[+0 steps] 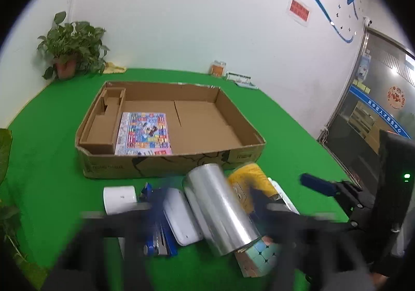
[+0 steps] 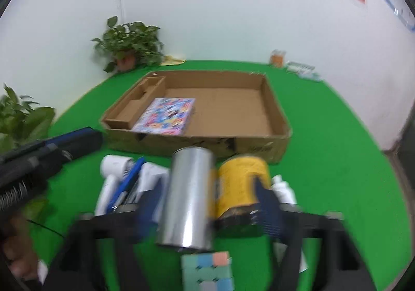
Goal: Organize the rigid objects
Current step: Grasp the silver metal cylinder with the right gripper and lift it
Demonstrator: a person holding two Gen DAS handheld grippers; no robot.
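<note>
Both hand-held grippers, left [image 1: 205,210] and right [image 2: 207,215], hang spread wide and empty over the near clutter; a silver cylinder [image 2: 188,200] lies beside a yellow can [image 2: 241,182] on the green table [image 1: 52,161]; a colourful booklet [image 1: 144,134] lies inside the cardboard box [image 1: 233,158] beyond.

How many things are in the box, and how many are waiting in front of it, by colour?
In the box:
Colourful book: 1

In front:
White (roll, case): 2
Blue stapler: 1
Silver can: 1
Yellow can: 1
Pastel cube: 1

Total: 7
</note>
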